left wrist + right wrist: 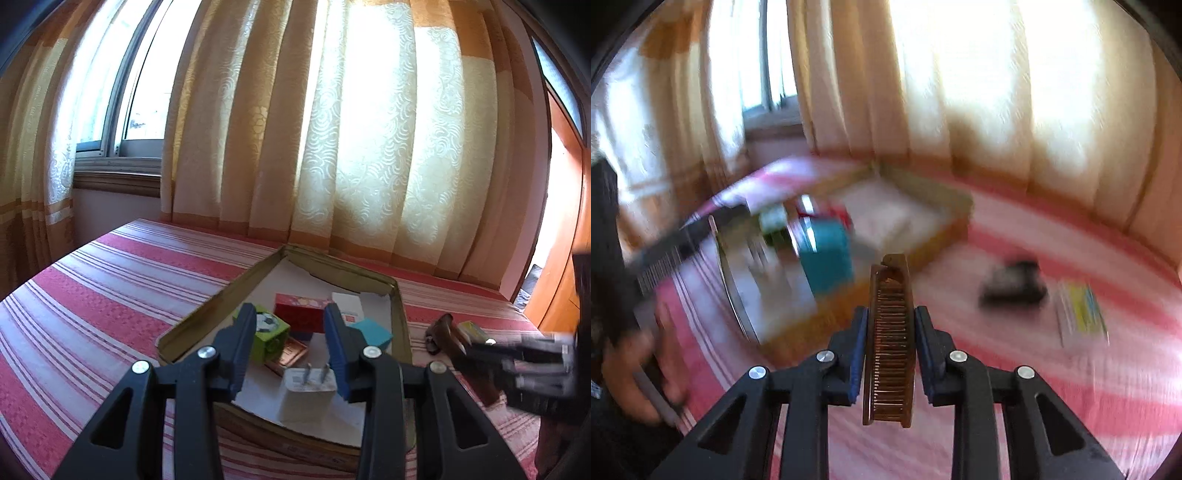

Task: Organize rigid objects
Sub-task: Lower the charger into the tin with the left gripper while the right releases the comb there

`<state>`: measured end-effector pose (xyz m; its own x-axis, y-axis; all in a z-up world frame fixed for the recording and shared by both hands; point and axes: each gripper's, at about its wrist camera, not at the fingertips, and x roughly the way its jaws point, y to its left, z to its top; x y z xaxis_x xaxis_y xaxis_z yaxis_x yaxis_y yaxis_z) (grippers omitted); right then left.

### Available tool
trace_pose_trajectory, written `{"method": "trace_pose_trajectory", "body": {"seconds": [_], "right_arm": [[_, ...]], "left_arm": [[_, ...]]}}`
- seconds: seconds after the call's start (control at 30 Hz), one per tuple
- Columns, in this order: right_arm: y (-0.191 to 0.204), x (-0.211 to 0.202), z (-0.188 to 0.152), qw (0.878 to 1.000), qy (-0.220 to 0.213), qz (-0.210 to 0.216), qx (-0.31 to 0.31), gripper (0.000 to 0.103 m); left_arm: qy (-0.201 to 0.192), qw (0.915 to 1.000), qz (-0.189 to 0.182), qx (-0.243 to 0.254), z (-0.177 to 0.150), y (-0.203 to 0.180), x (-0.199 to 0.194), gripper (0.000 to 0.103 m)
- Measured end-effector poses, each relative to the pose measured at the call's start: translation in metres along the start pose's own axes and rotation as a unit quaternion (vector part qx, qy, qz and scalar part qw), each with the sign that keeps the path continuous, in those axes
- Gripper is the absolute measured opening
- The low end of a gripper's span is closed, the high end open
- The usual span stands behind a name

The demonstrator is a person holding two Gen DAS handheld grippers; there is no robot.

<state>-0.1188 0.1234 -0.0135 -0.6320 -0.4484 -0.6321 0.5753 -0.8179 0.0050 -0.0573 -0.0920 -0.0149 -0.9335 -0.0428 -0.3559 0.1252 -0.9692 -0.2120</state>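
Note:
My left gripper (pixel 290 332) hovers over a shallow cardboard tray (pixel 221 291) on the striped bed, its jaws apart and pressing on nothing. Below them a white charger (pixel 306 391) stands prongs up in the tray. Further in lie a green cube with a football picture (pixel 267 332), a red box (pixel 303 314), a white box (pixel 347 304), a teal box (pixel 371 332) and a flat copper piece (pixel 288 354). My right gripper (pixel 890 325) is shut on a brown comb (pixel 890 332), held lengthwise above the bed. It shows blurred at the right (pixel 476 350).
A black object (pixel 1012 284) and a yellow and white packet (pixel 1078 310) lie on the bedspread right of the tray (pixel 953 221). A person's hand (pixel 635 369) grips the left tool at the left edge. Curtains and a window close off the far side.

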Motion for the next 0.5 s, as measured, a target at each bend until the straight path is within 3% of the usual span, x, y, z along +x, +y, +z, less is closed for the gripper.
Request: {"method": "trace_pose_trajectory", "body": {"seconds": [0.03, 0.07, 0.13, 0.2, 0.27, 0.33, 0.37, 0.5], "right_arm": [[0.008, 0.005, 0.014, 1.000, -0.006, 0.007, -0.010, 0.027], [0.015, 0.009, 0.021, 1.000, -0.008, 0.013, -0.015, 0.027], [0.030, 0.023, 0.036, 0.999, -0.012, 0.039, -0.022, 0.027], [0.044, 0.038, 0.044, 0.998, -0.010, 0.051, -0.028, 0.027], [0.053, 0.051, 0.049, 0.997, -0.012, 0.075, -0.028, 0.027], [0.056, 0.064, 0.052, 0.992, -0.004, 0.127, -0.016, 0.028], [0.057, 0.068, 0.052, 0.990, -0.007, 0.143, -0.011, 0.029], [0.046, 0.063, 0.051, 0.991, -0.034, 0.130, 0.000, 0.034]], "left_arm": [[-0.001, 1.0000, 0.005, 0.001, 0.002, 0.002, -0.001, 0.041], [-0.003, 0.9999, 0.012, 0.002, 0.003, 0.004, -0.002, 0.054], [-0.018, 0.9993, 0.032, -0.002, 0.007, 0.011, -0.008, 0.070], [-0.026, 0.9986, 0.046, -0.004, 0.010, 0.017, -0.012, 0.075], [-0.028, 0.9975, 0.063, -0.010, 0.012, 0.025, -0.015, 0.090], [-0.036, 0.9961, 0.078, -0.021, 0.014, 0.032, -0.018, 0.099], [-0.039, 0.9955, 0.082, -0.029, 0.015, 0.036, -0.020, 0.099], [-0.037, 0.9949, 0.091, -0.024, 0.017, 0.033, -0.018, 0.099]]}}
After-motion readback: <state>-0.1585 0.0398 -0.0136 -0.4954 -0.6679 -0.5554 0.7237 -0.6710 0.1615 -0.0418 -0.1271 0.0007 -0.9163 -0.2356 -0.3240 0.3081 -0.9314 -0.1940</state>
